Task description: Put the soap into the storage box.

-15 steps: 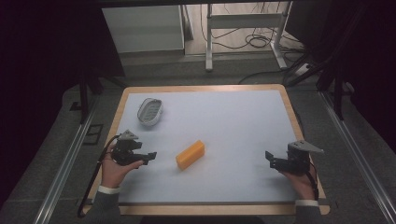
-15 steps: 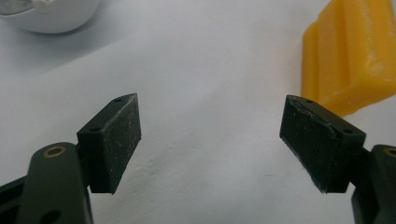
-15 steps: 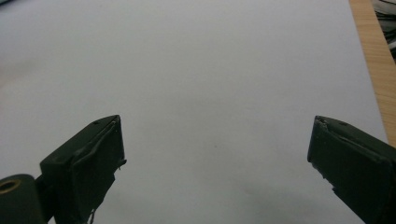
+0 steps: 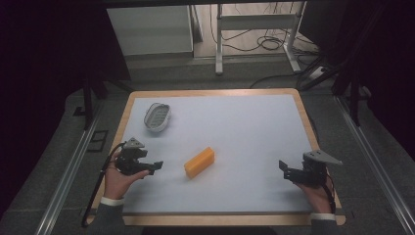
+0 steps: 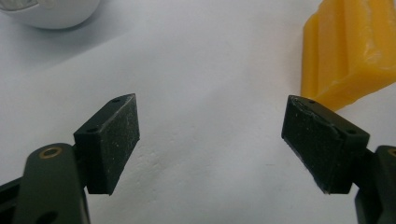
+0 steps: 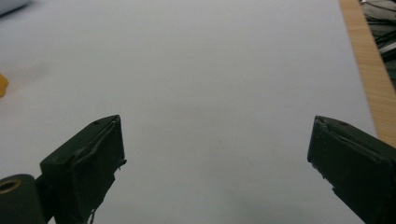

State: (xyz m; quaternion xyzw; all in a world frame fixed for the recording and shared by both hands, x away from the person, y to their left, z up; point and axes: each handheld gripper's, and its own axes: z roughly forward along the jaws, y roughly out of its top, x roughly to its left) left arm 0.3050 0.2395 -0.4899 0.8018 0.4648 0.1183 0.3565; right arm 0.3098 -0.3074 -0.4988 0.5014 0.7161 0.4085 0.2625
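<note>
A yellow-orange block (image 4: 199, 162) lies near the middle of the white table top (image 4: 235, 127). A small white oval dish (image 4: 157, 116) sits at the back left. My left gripper (image 4: 155, 166) is held low at the left, a short way from the block, its jaws open with nothing between them. In the left gripper view the gripper (image 5: 212, 140) points past the block (image 5: 348, 46), which lies at the upper right, with the dish (image 5: 51, 11) at the top left. My right gripper (image 4: 284, 169) rests at the right, open and empty; its own view (image 6: 215, 163) looks over bare table.
The table top has a wooden rim (image 4: 210, 92), seen also at the right in the right gripper view (image 6: 366, 60). Metal rails (image 4: 68, 166) run along both sides. Behind the table stand a white cabinet (image 4: 149, 29) and a metal frame with cables (image 4: 259, 41).
</note>
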